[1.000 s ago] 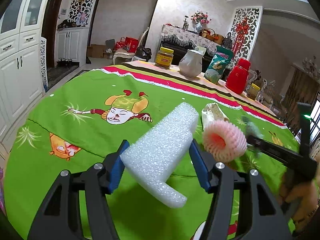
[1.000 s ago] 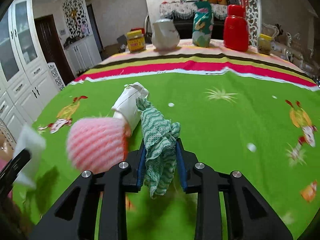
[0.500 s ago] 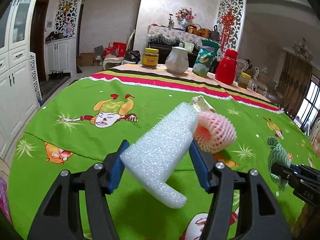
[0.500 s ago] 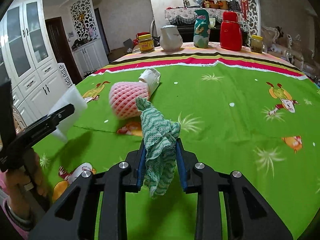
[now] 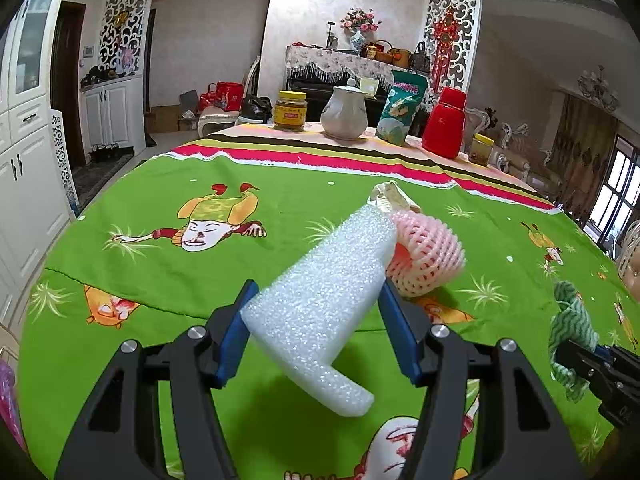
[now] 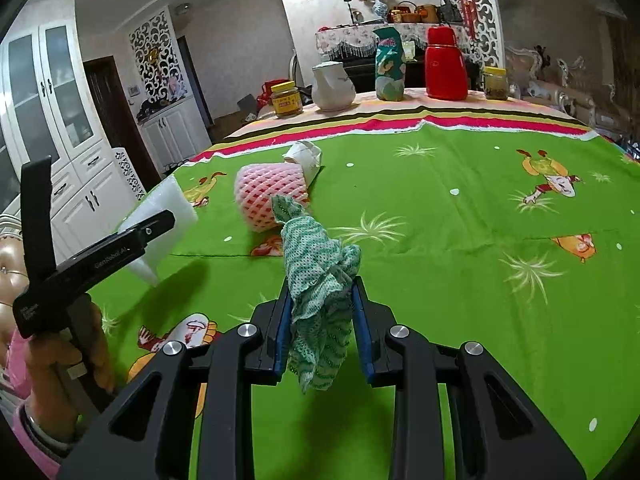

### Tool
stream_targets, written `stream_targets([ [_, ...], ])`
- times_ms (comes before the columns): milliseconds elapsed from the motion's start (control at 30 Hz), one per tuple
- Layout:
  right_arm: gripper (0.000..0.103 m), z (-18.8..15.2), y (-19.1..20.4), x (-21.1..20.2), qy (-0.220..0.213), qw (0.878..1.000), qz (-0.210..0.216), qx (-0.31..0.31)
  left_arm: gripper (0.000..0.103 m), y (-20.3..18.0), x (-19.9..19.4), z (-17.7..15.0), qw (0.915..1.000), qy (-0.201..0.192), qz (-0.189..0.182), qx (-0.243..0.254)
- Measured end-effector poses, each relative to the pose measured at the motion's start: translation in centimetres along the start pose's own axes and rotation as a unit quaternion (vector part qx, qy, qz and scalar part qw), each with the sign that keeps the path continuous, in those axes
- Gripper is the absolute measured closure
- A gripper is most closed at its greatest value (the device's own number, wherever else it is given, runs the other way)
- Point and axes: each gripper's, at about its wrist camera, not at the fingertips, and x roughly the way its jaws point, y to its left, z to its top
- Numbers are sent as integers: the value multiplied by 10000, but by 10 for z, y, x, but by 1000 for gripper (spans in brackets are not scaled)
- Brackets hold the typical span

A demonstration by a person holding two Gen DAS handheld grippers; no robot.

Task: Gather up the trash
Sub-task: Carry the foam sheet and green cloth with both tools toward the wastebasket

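Left gripper (image 5: 316, 328): jaws clamped on white foam piece (image 5: 320, 308), lifted clear of tablecloth (image 5: 160, 280). Ahead of its right finger: pink foam net (image 5: 428, 256), crumpled paper cup (image 5: 390, 198) just beyond, both uncollected. Right gripper (image 6: 320, 332): nearly closed, pinching green mesh rag (image 6: 320, 280). Two items in hand, two left; no bin visible.

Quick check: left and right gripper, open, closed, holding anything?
Left gripper: closed on the white foam piece, held above the table.
Right gripper: closed on the green mesh cloth.
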Motion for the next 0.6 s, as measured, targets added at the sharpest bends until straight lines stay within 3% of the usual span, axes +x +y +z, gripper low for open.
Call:
stream_targets([
  [600,75,-2,-16,4,3,9990,-99,431,43,-8,3,1,9998,59,36,170],
])
